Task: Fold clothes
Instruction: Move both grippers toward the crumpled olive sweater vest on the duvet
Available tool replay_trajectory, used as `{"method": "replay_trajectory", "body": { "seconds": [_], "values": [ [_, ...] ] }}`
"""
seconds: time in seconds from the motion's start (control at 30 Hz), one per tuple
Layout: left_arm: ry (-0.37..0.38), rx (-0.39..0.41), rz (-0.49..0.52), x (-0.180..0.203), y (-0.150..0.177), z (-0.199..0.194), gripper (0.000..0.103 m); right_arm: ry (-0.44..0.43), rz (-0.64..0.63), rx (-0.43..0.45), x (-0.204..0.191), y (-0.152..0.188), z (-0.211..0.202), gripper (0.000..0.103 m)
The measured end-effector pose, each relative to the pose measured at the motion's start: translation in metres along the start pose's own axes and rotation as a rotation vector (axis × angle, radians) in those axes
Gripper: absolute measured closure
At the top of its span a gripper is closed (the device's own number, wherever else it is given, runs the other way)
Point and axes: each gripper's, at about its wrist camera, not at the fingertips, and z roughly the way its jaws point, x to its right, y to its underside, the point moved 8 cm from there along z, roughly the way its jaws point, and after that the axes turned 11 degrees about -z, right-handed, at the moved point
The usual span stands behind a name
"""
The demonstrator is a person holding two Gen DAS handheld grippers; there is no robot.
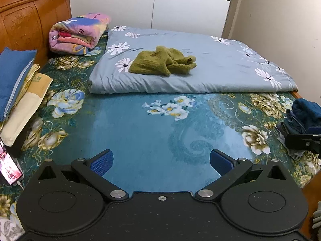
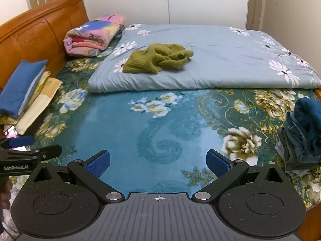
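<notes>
Both claws spread wide and gripping nothing: left claw [image 1: 161,160] and right claw [image 2: 158,160], hovering over the near edge of the bed [image 1: 140,132]. Crumpled olive-green sweater [image 1: 162,63] lying on the grey daisy-print quilt [image 1: 210,74] spread across the bed's far half. Heap of dark blue clothes [image 2: 303,132] at the bed's right edge. Rolled pink blanket [image 1: 80,34] in the far-left corner, against the wooden headboard [image 1: 30,20].
</notes>
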Motion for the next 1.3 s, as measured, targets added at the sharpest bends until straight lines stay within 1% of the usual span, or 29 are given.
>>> {"method": "replay_trajectory", "body": {
  "seconds": [0.2,0.27,0.33,0.47,0.67,0.83,0.97,1.0,1.07,1.13,1.23,1.3],
  "values": [
    [0.003,0.014,-0.011,-0.001,-0.002,-0.004,0.001,-0.015,-0.002,0.012,-0.011,-0.005,0.007,0.000],
    [0.019,0.022,-0.020,-0.002,-0.001,-0.004,0.001,-0.020,-0.002,0.015,-0.014,-0.007,0.009,0.000],
    [0.036,0.013,-0.021,-0.002,-0.006,0.000,0.001,-0.025,-0.003,0.019,-0.018,-0.009,0.011,0.000],
    [0.031,0.001,-0.014,-0.002,-0.012,0.011,0.001,-0.049,0.002,0.024,-0.006,-0.017,0.024,0.000],
    [0.010,-0.019,-0.020,0.004,-0.034,0.045,0.001,-0.075,0.028,0.042,0.017,-0.036,0.055,0.000],
    [0.025,-0.054,-0.027,0.024,-0.060,0.090,0.001,-0.111,0.054,0.045,0.048,-0.066,0.103,0.000],
    [-0.003,-0.045,0.025,0.049,-0.092,0.145,0.002,-0.072,0.030,0.075,0.081,-0.102,0.153,0.000],
    [-0.006,-0.040,0.029,0.055,-0.101,0.160,0.002,-0.062,0.040,0.082,0.092,-0.113,0.168,0.000],
    [-0.008,-0.027,0.017,0.066,-0.123,0.193,0.002,-0.043,0.075,0.096,0.115,-0.135,0.200,0.000],
    [-0.033,-0.018,0.016,0.074,-0.147,0.224,0.002,-0.037,0.093,0.099,0.132,-0.155,0.233,0.000],
    [-0.068,-0.010,0.024,0.083,-0.185,0.269,0.002,-0.057,0.089,0.106,0.146,-0.184,0.281,0.000],
    [-0.070,-0.017,0.012,0.085,-0.205,0.299,0.002,-0.075,0.096,0.107,0.154,-0.203,0.316,0.000]
  ]
}}
